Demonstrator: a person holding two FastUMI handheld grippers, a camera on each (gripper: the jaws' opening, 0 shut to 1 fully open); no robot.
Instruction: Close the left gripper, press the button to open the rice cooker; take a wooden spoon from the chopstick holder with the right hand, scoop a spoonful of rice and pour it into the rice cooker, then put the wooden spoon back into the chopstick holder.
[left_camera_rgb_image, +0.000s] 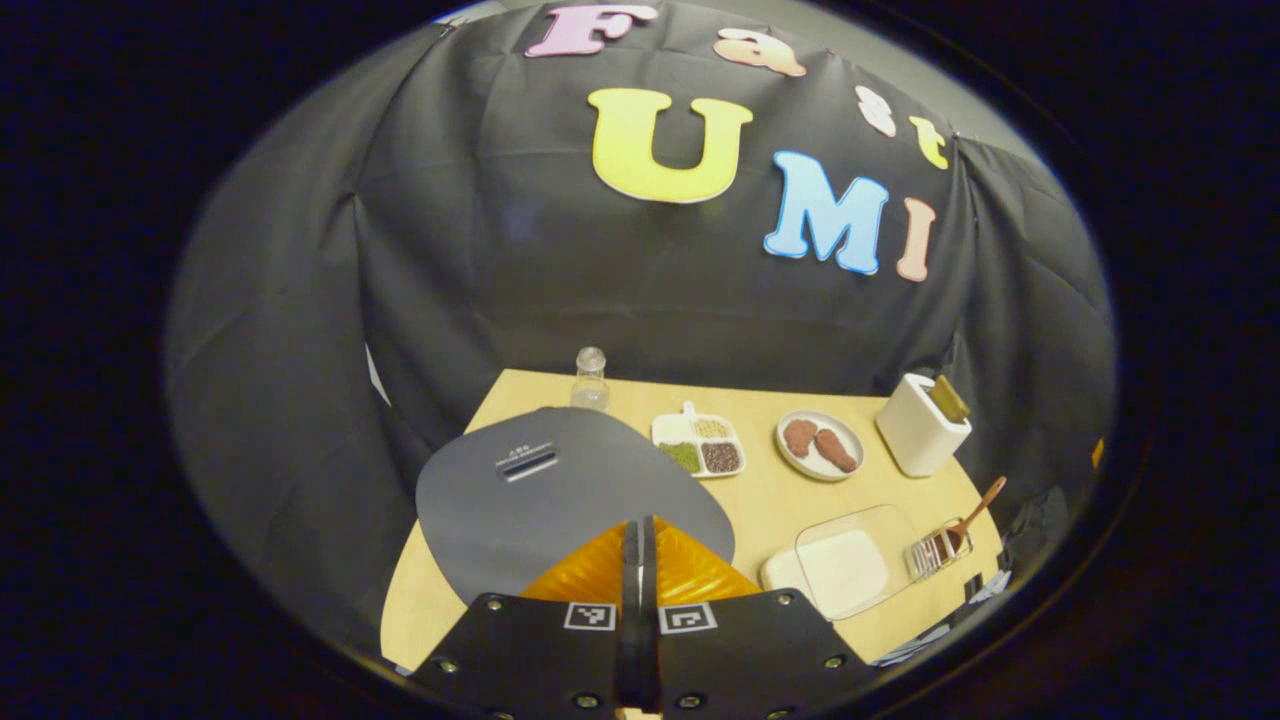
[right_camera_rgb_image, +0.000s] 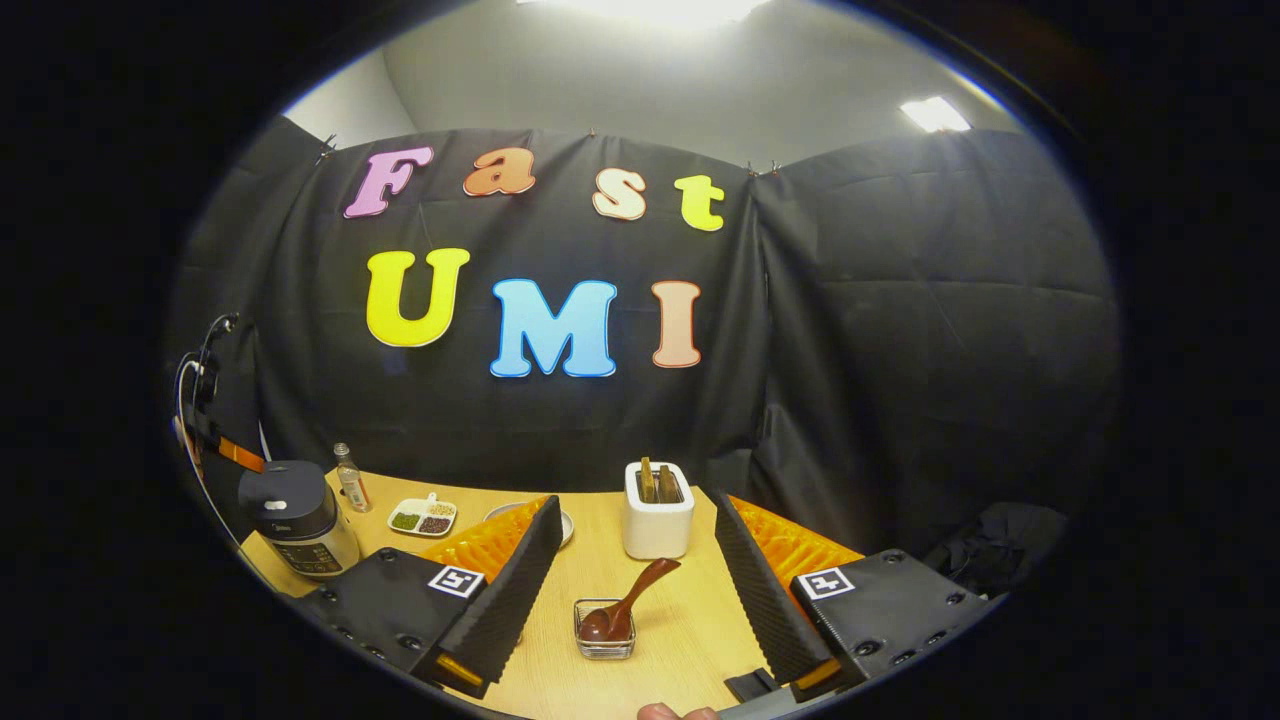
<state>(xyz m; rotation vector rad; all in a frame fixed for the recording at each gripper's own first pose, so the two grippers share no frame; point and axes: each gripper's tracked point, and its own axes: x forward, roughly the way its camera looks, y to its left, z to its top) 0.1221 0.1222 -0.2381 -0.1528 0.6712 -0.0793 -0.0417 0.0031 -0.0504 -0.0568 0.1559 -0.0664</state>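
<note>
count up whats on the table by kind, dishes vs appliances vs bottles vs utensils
Appliances: 2, rice cooker, toaster
Dishes: 4, divided dish, plate, rice tray, clear holder
Bottles: 1, bottle
Utensils: 1, wooden spoon
Total: 8

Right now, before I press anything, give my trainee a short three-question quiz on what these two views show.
1. True or false: the left gripper has its fingers closed together above the rice cooker lid.
2. Where does the wooden spoon sit? A) in the white toaster B) bowl-down in the small clear holder C) lying flat on the table
3. Fill in: the right gripper is ____, with the spoon between its spread fingers but untouched.

Key: 1 true; 2 B; 3 open
</note>
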